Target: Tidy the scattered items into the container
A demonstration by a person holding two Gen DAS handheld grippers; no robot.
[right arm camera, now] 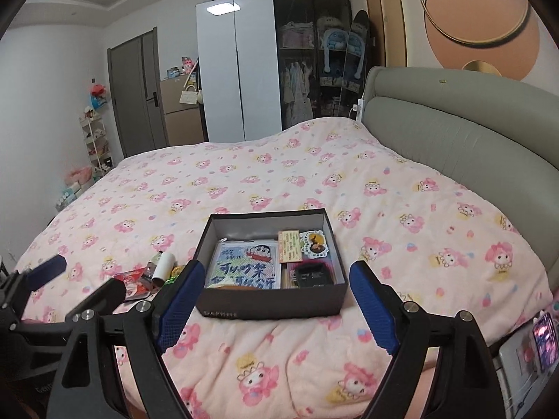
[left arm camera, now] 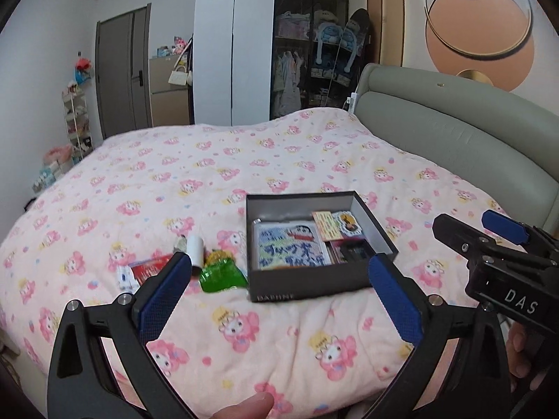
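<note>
A dark grey open box [left arm camera: 314, 284] [right arm camera: 272, 302] sits on the pink bed and holds a cartoon picture card [right arm camera: 246, 267], stickers and a dark item. To its left lie scattered things: a white tube [left arm camera: 196, 249] [right arm camera: 163, 268], a green packet [left arm camera: 220, 276], a red packet [left arm camera: 146, 268] [right arm camera: 134, 283] and a small white item [left arm camera: 124, 276]. My left gripper [left arm camera: 279, 293] hangs open above the near bedspread with nothing between its blue pads. In the right wrist view my right gripper [right arm camera: 276, 300] is open in front of the box, empty.
The pink patterned bedspread [left arm camera: 244, 160] covers a wide bed with a grey padded headboard [left arm camera: 454, 129] at the right. Wardrobes, a door and shelves stand beyond the far edge. A fingertip [left arm camera: 244, 408] shows at the bottom. A phone [right arm camera: 545, 342] lies off the bed's right side.
</note>
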